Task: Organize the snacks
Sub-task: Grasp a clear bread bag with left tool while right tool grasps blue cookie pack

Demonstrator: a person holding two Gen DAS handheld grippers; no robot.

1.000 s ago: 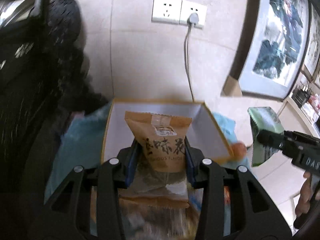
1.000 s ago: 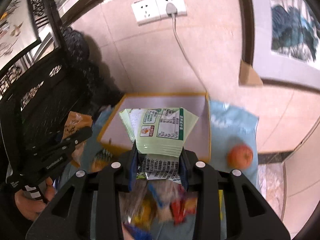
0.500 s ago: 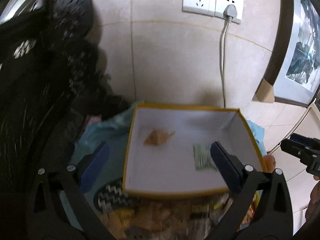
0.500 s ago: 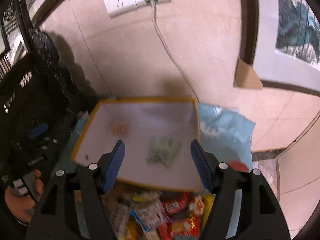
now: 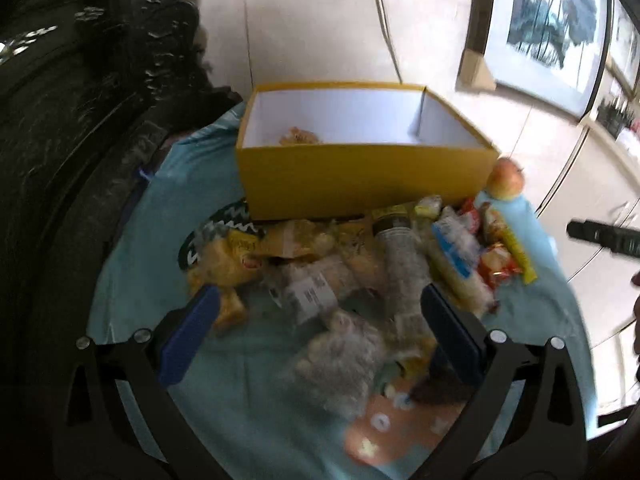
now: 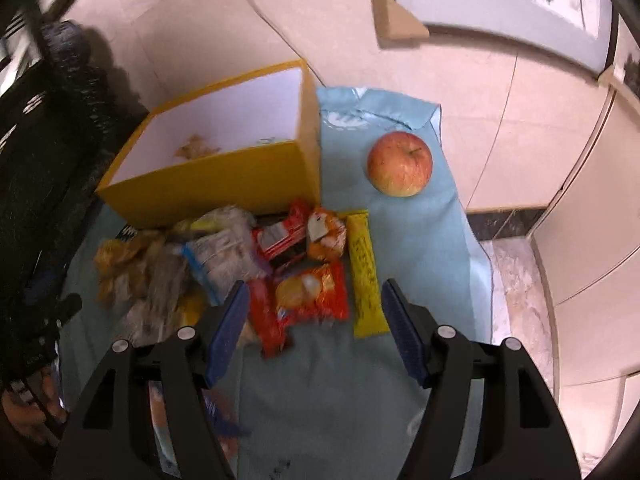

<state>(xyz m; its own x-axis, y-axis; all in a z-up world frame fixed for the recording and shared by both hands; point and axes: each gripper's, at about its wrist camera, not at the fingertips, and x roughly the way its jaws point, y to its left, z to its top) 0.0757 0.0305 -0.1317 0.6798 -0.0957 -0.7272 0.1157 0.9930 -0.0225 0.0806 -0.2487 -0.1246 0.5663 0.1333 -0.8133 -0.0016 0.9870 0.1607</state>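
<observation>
Both tongs (image 5: pixel 320 322) (image 6: pixel 314 320) spread above snacks (image 6: pixel 312 296).

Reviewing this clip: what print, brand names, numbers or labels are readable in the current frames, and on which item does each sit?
None can be read for certain.
Yellow bar: dark lettering along its length, too blurred.
White label on a clear packet: barcode-like print, unreadable.
Red packet: picture only, print smeared.
Blue-and-white packet: print blurred.
Yellow box: its near wall shows no print.
Right claw's arm: pale marks, illegible.
</observation>
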